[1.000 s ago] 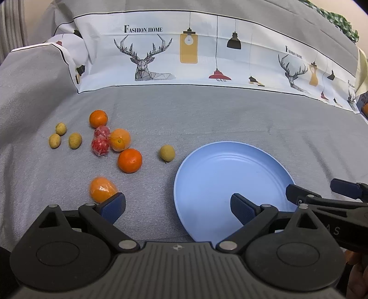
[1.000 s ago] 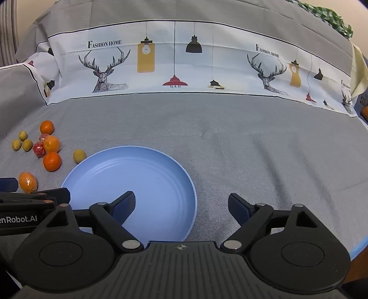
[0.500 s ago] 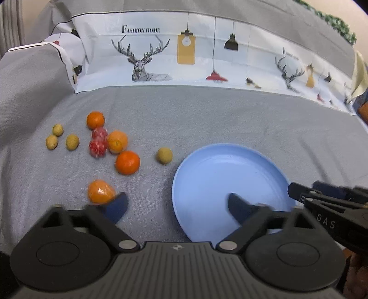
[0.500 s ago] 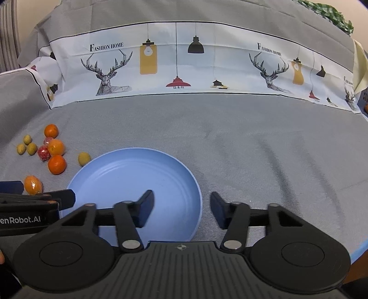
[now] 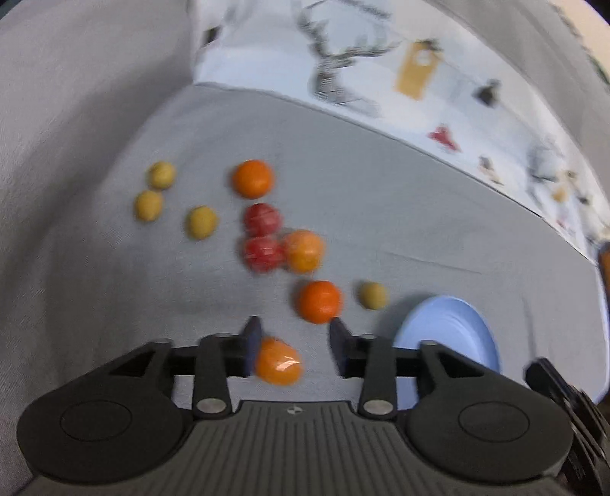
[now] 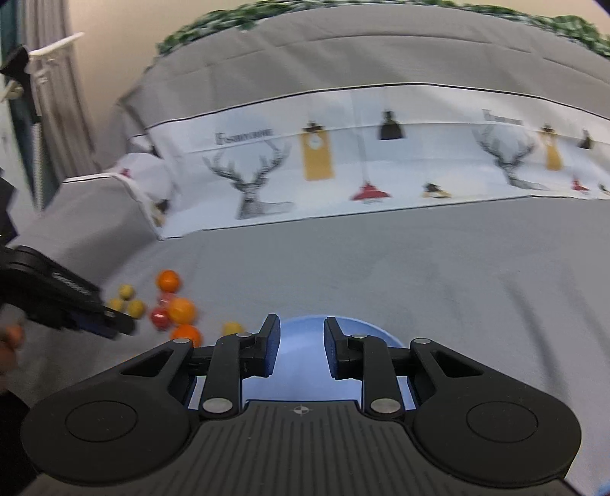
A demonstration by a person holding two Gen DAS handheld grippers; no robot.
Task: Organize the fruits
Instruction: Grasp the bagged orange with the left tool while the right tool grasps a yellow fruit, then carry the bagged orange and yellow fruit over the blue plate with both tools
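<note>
Several fruits lie on the grey cloth: oranges (image 5: 252,178) (image 5: 319,301), two red fruits (image 5: 263,253), small yellow-brown fruits (image 5: 201,222) (image 5: 373,295). My left gripper (image 5: 295,343) points down at a shiny wrapped orange fruit (image 5: 278,362). The fruit sits between the closing jaws, against the left finger (image 5: 251,343), with a gap to the right one. The blue plate (image 5: 457,324) lies to the right, with no fruit on the part that shows. My right gripper (image 6: 301,343) hangs over the plate (image 6: 301,328), jaws closing to a narrow gap with nothing between them.
A white pillowcase (image 6: 259,183) printed with deer and lamps lies along the back of the grey bedding. A curtain and a stand (image 6: 23,76) are at the far left. A green checked cloth (image 6: 228,19) tops the bedding behind.
My left gripper swung left from over the plate to the fruits and narrowed its jaws around the wrapped orange fruit. My right gripper tilted up and drew its jaws close together.
</note>
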